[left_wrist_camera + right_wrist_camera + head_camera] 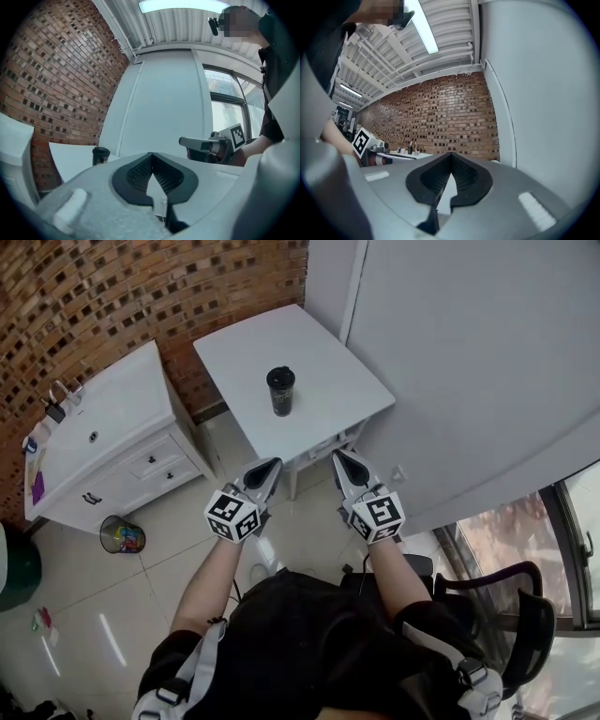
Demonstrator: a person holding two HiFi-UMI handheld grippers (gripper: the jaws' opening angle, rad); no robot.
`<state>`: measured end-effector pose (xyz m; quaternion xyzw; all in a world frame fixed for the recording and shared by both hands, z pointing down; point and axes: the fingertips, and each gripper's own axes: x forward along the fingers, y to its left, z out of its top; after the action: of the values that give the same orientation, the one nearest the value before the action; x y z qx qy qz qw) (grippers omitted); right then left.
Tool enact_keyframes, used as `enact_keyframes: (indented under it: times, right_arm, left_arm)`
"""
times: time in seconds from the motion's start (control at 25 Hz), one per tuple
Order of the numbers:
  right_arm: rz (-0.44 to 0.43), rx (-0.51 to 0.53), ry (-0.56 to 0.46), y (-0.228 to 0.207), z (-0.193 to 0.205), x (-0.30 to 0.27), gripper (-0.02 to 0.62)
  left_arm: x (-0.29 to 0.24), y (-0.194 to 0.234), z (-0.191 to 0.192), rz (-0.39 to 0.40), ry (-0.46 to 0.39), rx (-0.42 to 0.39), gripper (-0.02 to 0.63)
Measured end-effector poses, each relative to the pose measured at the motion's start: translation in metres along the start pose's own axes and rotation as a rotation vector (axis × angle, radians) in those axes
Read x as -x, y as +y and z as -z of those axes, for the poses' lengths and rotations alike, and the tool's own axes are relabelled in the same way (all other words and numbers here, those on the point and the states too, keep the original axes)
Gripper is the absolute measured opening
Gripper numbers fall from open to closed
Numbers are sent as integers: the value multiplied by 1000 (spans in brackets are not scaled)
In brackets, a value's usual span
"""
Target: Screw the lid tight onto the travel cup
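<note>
The person is holding both forearms forward, side by side, with each of the two grippers pointing level. The left gripper (273, 464) and right gripper (338, 456) are showing their jaws pressed together, with nothing between them. One black travel cup (280, 390) is standing upright on one white table (328, 371), ahead of both grippers and well apart from them. One white cabinet (112, 418) is standing off the left gripper's outer side.

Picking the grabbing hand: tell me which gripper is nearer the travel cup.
Left, narrowly. The left gripper is short of the travel cup, almost in line with it; the right gripper is also short, farther off to its right. Neither touches it.
</note>
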<state>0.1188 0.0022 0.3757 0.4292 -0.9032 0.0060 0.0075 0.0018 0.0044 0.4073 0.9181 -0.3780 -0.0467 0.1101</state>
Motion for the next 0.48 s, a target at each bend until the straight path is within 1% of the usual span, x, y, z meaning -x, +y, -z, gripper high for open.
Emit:
enact_keyframes:
  times: [0.2,0.36,0.48]
  right_arm:
    - [7,7,-12,1,-5,-8,-2]
    - [-9,16,3,14,-3,-5,-2]
    - [-8,4,12,21,3,-3,-2]
  left_arm:
    - [22,17,-24,-14,-31,-34,2]
    - [45,24,-29,-26,-34,-55,2]
    - [57,26,-30,-38,-49,-62,2]
